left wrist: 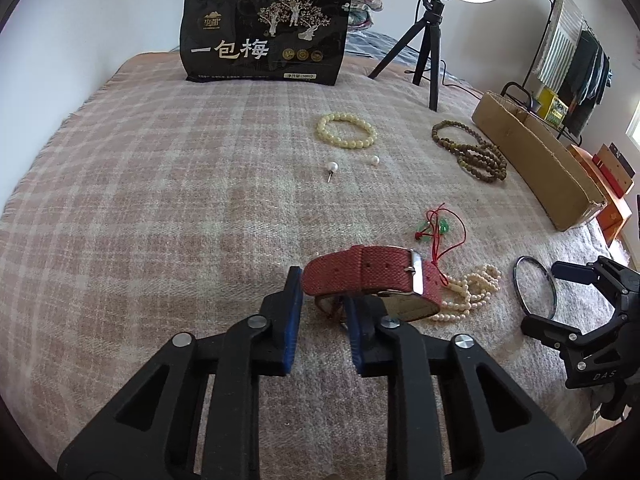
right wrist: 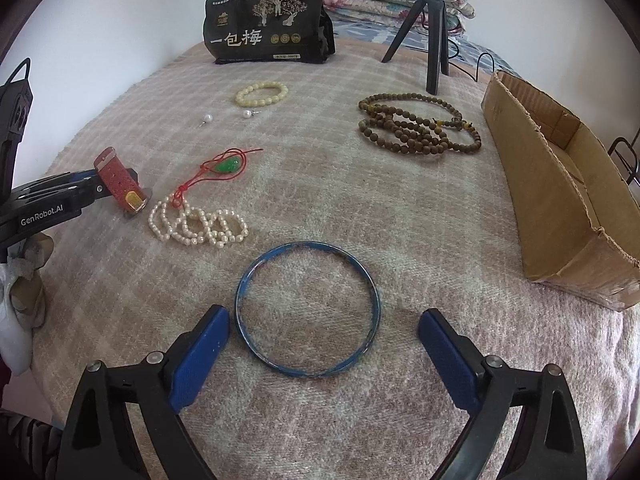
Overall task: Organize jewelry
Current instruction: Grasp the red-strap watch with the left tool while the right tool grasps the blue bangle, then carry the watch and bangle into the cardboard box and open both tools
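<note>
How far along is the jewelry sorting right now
Barely started: what shows of the cardboard box interior looks empty. In hand: the left gripper is around the red watch, though whether it is gripped is unclear; the right gripper is open before the blue bangle. Left on the blanket: pearl strand, jade pendant, wooden beads, cream bracelet, two pearl earrings.

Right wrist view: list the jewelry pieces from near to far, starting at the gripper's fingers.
Blue metal bangle → white pearl strand → green pendant on red cord → two pearl stud earrings → cream bead bracelet.
</note>
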{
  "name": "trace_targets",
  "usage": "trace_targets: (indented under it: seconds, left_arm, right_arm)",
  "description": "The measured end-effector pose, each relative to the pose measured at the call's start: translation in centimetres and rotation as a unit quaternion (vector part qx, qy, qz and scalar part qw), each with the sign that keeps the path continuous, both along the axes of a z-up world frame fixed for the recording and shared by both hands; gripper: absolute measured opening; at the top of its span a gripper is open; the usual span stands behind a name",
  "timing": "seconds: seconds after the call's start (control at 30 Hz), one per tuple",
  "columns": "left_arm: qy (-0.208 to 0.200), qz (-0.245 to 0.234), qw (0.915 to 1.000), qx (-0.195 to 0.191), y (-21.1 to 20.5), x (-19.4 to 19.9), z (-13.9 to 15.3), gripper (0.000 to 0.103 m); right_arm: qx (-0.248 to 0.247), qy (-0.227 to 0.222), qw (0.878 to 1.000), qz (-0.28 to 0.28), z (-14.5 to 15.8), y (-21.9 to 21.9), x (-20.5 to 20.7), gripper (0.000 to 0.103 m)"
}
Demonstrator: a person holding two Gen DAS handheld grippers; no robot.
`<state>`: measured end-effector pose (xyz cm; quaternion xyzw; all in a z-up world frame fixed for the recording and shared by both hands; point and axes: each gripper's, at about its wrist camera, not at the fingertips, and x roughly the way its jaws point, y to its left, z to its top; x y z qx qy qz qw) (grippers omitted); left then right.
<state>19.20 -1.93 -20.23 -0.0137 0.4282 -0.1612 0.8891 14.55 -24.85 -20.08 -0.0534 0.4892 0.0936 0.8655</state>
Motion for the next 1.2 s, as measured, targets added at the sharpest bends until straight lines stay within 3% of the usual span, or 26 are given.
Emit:
trace_targets:
  seconds: [0.1,0.23,0.8,1.2]
  left_arm:
    - [-0.001,-0.004,1.0,-0.004,-0.3,-0.1,0.1,0.009]
    - [-0.004,-0.001,1.0,-0.007,-0.5,-0.2,0.3,0.007]
    - [-0.02,0.023,0.9993,-0.023,0.1,-1.3,1.4,0.005]
    - [-0.051,0.016,0.9983,-0.025,-0.9,-1.8,4.6,0.004]
  right_arm:
    - [0.003,-0.002,1.0,0.002,0.1,0.1,-0.1,0.085]
    - [0.009,-0.002,1.0,0.006,0.3,0.3,-0.1,0.074]
    - [0.022,-0.016,1.0,0.002,1.3,-0.2,-0.9,0.074]
    - [0.035,-0.051,0.998,-0.008,4.3,-1.6,-1.9,0.074]
